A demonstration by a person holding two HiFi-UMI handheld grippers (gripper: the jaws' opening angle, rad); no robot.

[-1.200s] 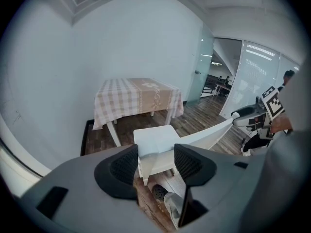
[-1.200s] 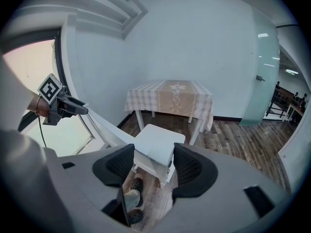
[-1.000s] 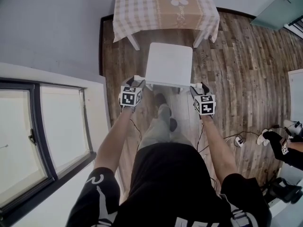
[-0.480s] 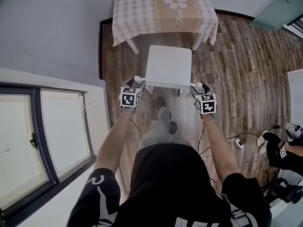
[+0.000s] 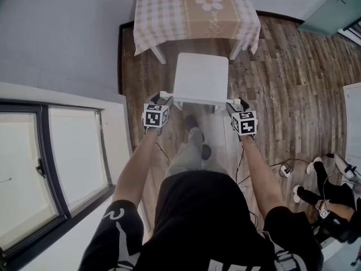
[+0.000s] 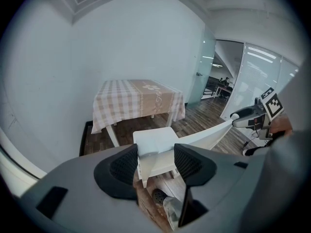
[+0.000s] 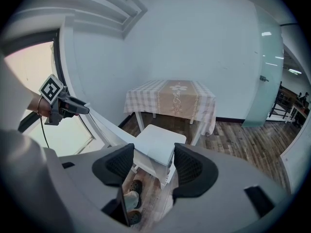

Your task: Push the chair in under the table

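Left gripper view: left gripper (image 6: 155, 159) has its jaws spread wide. The left end of the white chair's (image 6: 154, 137) backrest rail (image 6: 209, 135) shows in the gap at the tips. I cannot tell whether the pads touch it. The rail runs off to the right of the frame toward the other gripper.

Right gripper view: right gripper (image 7: 154, 161) is likewise spread wide, with the rail's right end and a corner of the seat in the gap. A shoe (image 7: 131, 199) on the wooden floor (image 7: 243, 135) shows lower in the same gap.

Head view: I read both grippers level with each other just below frame centre, one at each end of the rail, arms stretched forward. The chair seat sits just above them, squarely between the table's two near legs. Its far edge is close to the hem of the checked tablecloth (image 5: 169, 10). The whole seat lies outside the table (image 5: 158, 53), so the chair is not yet under it.

The table stands against the grey wall (image 5: 62, 27) at the top of the frame. A window (image 5: 51, 162) fills the lower left. Cables (image 5: 282, 165) lie on the floor at lower right.
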